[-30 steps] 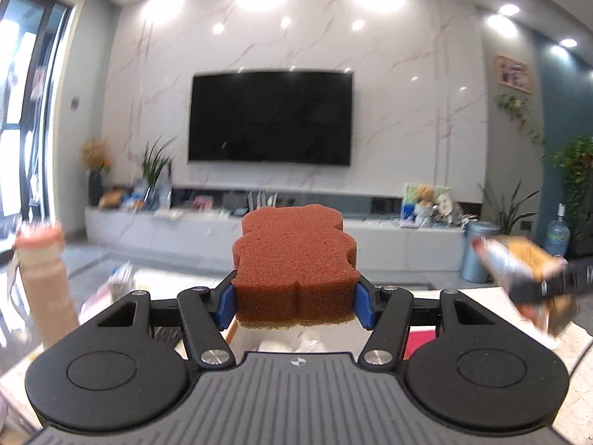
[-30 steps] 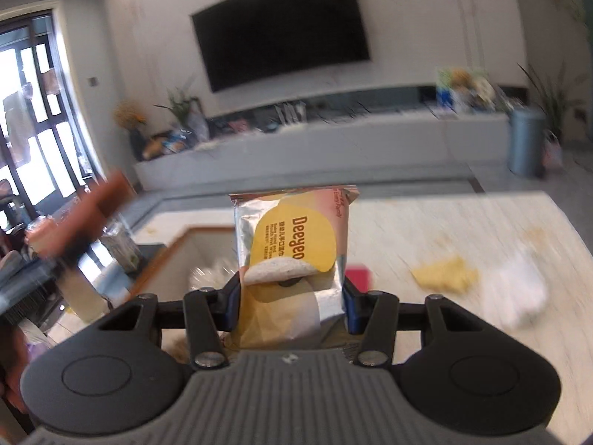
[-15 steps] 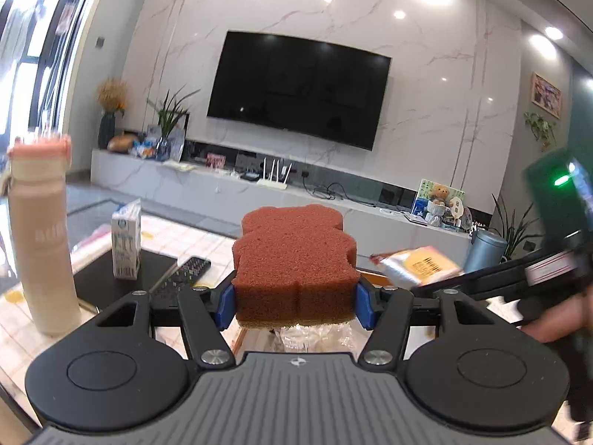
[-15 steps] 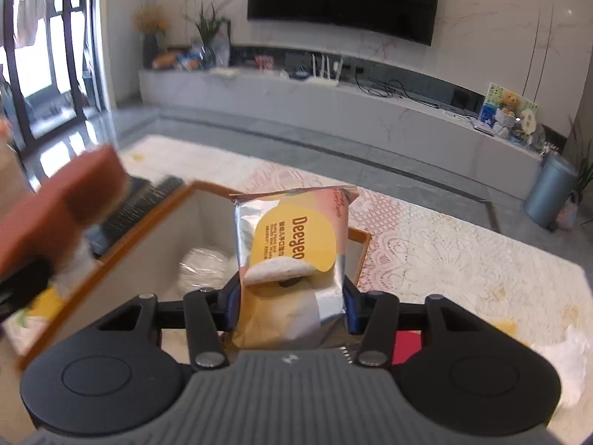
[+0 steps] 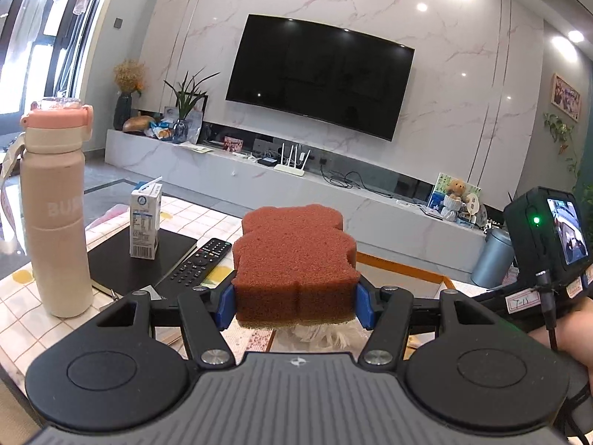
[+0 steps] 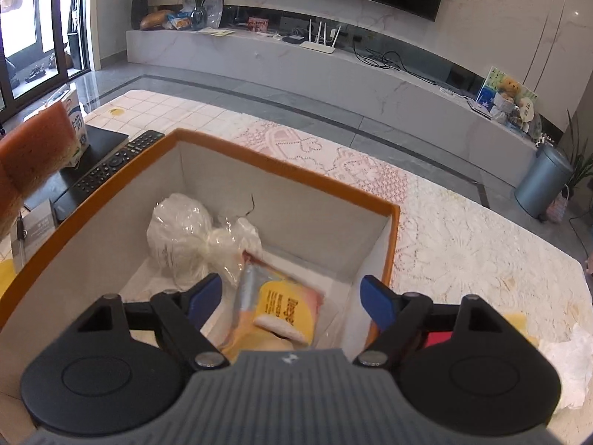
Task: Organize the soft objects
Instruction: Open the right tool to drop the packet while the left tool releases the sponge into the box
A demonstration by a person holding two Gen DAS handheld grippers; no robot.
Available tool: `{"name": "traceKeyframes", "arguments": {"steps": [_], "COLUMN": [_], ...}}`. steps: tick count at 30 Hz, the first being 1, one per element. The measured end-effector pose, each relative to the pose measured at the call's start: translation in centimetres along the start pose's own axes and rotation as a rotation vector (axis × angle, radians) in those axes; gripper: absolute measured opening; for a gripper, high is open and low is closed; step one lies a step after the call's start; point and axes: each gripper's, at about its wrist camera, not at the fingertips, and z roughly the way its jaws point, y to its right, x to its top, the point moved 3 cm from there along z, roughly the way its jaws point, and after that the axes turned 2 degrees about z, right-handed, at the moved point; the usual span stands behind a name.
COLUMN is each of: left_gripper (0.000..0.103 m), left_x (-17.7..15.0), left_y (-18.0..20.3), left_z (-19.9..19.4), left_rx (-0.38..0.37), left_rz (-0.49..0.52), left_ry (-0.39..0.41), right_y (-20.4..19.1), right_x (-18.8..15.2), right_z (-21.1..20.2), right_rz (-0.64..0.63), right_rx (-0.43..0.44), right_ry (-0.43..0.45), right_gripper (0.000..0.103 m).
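The right gripper (image 6: 291, 298) had just spread its jaws, blue pads standing well apart with nothing pressed between them, and the snack packet (image 6: 280, 309) lay free below, tipped on its side on the floor of the orange-rimmed box (image 6: 285, 165). It hung over the near end of the box, pointing steeply down, which looked like a deliberate drop from straight above so the packet would fall inside the walls rather than catch the rim. Beside the packet, toward the far left corner, sat a crumpled clear plastic bundle (image 6: 185, 235), already stowed. The left gripper (image 5: 294, 298) was pinching the rust-coloured sponge (image 5: 294, 263) at its waist, both pads squeezed against its sides, its yellowish underside showing just below. That grip at the narrow middle probably kept the soft body from slipping while it waited its turn; in the right-wrist view the sponge hovered outside the box's left wall, not yet over the opening. Further out on the table stood a pink-capped bottle (image 5: 55, 207), a milk carton (image 5: 145, 220) on a black notebook (image 5: 139, 261), and a remote (image 5: 198, 263).
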Motion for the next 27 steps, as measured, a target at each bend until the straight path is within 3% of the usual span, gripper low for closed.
{"name": "traceKeyframes", "arguments": {"steps": [6,12,18,21,25,27], "left_gripper": [0.069,0.069,0.069,0.069,0.07,0.071], "left_x": [0.2,-0.4,-2.0,-2.3,-2.6,-2.8], "left_y": [0.3,2.3,4.1,3.8,3.2,2.5], "left_z": [-0.1,0.5,2.3,3.2,3.7,4.1], "left_rx": [-0.024,-0.113,-0.066,-0.066,-0.036,-0.056], "left_rz": [0.021,0.071,0.193,0.143,0.119,0.056], "left_ry": [-0.003,-0.052,-0.115,-0.164,-0.158,-0.169], "right_y": [0.1,0.3,0.8,1.0,1.2,1.3], "right_x": [-0.3,-0.3,-0.9,-1.4,-2.0,-2.3], "right_z": [-0.8,-2.4,-3.8,-4.0,-3.6,-3.2], "right_rz": [0.002,0.01,0.007,-0.012,-0.019,-0.035], "right_rx": [0.013,0.016,0.031,0.032,0.038,0.014], "right_ry": [0.002,0.028,0.034,0.032,0.019,0.029], "right_gripper": [0.083,0.083,0.083,0.083,0.083,0.084]}}
